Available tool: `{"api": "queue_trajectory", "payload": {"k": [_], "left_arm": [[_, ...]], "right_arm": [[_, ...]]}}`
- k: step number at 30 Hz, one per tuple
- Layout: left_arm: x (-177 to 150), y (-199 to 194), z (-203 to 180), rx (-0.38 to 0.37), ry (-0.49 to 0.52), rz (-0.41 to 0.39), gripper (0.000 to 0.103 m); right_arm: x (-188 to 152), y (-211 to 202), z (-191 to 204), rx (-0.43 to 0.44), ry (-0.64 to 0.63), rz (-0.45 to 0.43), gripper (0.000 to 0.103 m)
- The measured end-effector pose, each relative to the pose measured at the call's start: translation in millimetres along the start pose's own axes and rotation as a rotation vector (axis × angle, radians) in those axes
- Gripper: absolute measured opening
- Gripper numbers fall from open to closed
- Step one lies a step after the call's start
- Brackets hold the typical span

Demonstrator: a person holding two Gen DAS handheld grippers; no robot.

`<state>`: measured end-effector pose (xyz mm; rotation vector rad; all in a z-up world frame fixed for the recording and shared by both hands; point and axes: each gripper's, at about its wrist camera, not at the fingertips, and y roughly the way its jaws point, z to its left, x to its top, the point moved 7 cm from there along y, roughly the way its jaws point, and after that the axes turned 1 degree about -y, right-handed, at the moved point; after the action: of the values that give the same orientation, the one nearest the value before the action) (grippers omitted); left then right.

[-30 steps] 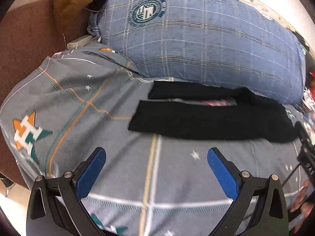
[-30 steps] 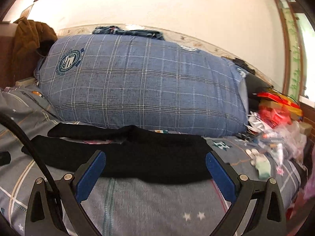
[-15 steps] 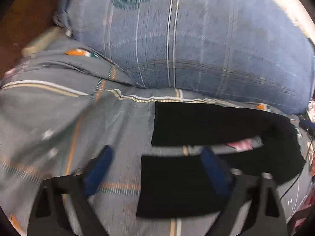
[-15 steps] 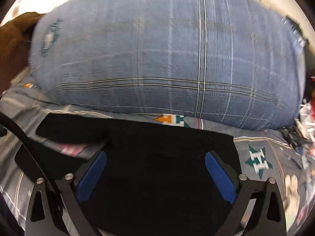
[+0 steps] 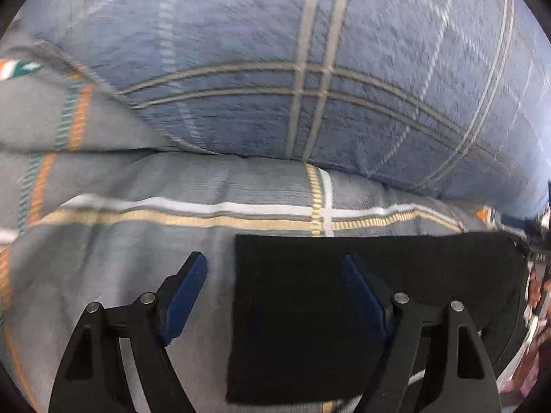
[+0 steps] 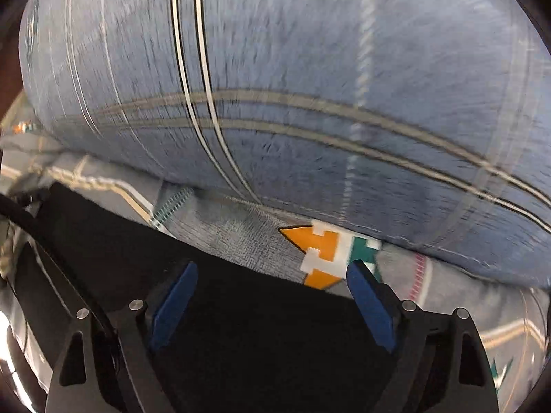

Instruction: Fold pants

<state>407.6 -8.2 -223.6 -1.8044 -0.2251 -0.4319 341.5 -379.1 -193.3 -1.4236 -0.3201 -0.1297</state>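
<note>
Left wrist view: I am holding both claws wide over the black pants (image 5: pixel 303 313).
My left gripper (image 5: pixel 275 265) is straddling the pants' cuff edge on the grey bedspread (image 5: pixel 120 251); my right gripper (image 6: pixel 272 272) is hovering over their far edge, near the blue pillow (image 6: pixel 310 69).

Both grippers are closing in on the black pants (image 5: pixel 361 309), which now fill the lower part of each view instead of lying well ahead. The left gripper (image 5: pixel 275 289) is coming down over a leg's cuff edge, jaws spread. The right gripper (image 6: pixel 272 292) is dropping over the wider part, jaws likewise spread. The blue plaid pillow (image 5: pixel 310 69) is looming larger, blurred.
</note>
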Motion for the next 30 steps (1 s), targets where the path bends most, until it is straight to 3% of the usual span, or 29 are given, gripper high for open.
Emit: {"api": "queue_trajectory", "payload": {"k": [5, 7, 8, 9, 10, 11, 14, 17, 25, 30], "left_arm": [[4.5, 14.4, -17.7, 0.042, 0.111, 0.006, 0.080], [4.8, 13.2, -26.4, 0.033, 0.143, 0.010, 0.061], [4.8, 10.4, -30.0, 0.023, 0.146, 0.005, 0.034], [4.6, 8.7, -33.3, -0.001, 0.145, 0.009, 0.016], [3.6, 6.6, -35.5, -0.009, 0.141, 0.014, 0.015], [2.8, 5.0, -36.8, 0.000, 0.148, 0.012, 0.013], [1.9, -3.5, -39.5, 0.002, 0.151, 0.003, 0.010], [5.1, -18.7, -38.0, -0.006, 0.130, -0.029, 0.005], [15.6, -68.4, -35.2, -0.044, 0.127, -0.125, 0.006], [5.0, -113.7, -35.2, -0.084, 0.143, -0.184, 0.006]], "right_arm": [[-6.9, 22.7, -1.6, 0.069, -0.011, 0.056, 0.091], [-7.7, 23.7, -3.6, 0.074, -0.022, 0.043, 0.089], [-8.3, 21.0, -1.3, 0.099, -0.029, 0.034, 0.077], [-6.6, 18.1, 2.7, 0.112, -0.033, 0.024, 0.066], [-7.0, 14.6, 6.7, 0.139, -0.033, 0.019, 0.036], [-8.0, 11.3, 8.5, 0.158, -0.031, 0.020, 0.020], [-10.4, 4.2, 11.0, 0.131, -0.050, 0.016, 0.009], [-9.5, -7.2, 9.1, 0.117, -0.040, -0.008, 0.007], [-6.0, -66.0, 14.1, 0.056, -0.037, -0.115, 0.006], [-18.0, -105.0, 42.5, 0.049, -0.034, -0.182, 0.005]]}}
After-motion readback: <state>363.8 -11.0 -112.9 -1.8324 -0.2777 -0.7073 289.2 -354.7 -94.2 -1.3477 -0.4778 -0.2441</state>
